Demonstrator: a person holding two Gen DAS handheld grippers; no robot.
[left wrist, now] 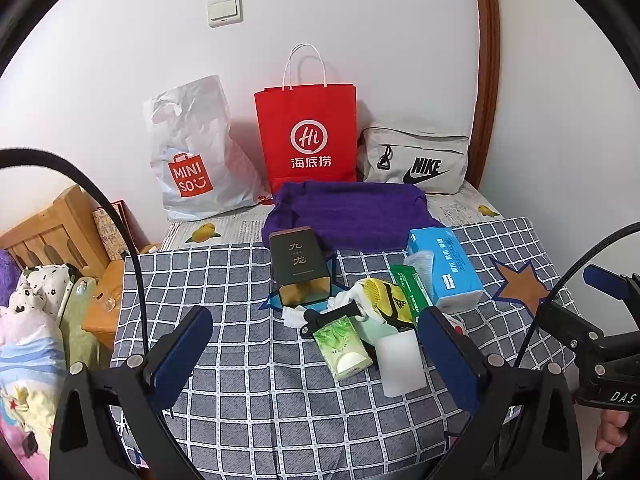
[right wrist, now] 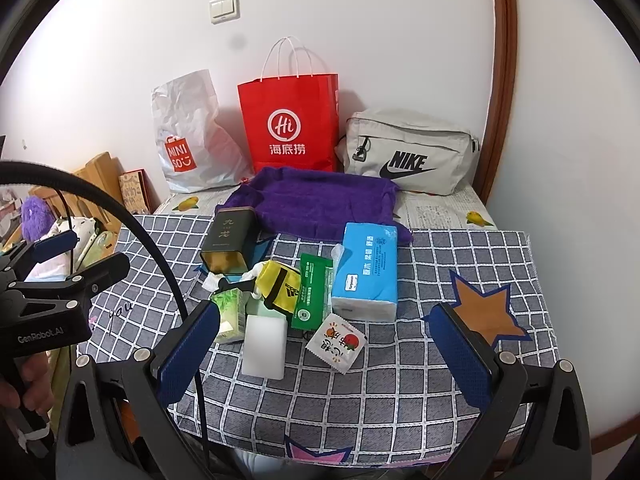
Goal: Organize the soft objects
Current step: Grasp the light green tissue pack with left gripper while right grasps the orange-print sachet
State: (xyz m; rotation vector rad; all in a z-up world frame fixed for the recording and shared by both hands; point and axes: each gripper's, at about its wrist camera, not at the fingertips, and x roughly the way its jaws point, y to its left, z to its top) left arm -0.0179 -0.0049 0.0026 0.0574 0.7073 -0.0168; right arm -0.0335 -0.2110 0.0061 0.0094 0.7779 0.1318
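I hold both grippers above the near edge of the tabletop point(right wrist: 440, 264). Left gripper point(left wrist: 316, 344): jaws wide apart, empty. Right gripper point(right wrist: 324, 344): jaws wide apart, empty. The purple towel point(right wrist: 320, 204) lies flat at the back; the blue tissue pack point(right wrist: 366, 268) touches its front edge.

White bag point(left wrist: 192, 152) reads MINISO, red bag point(left wrist: 306, 136) "Hi" (海底捞 beneath), grey pouch point(left wrist: 416, 160) NIKE.

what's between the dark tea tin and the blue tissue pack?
Between the dark tea tin and the blue tissue pack lie the yellow Adidas pouch and the green wipes packet, over crumpled white tissue. Clearest in the right wrist view.
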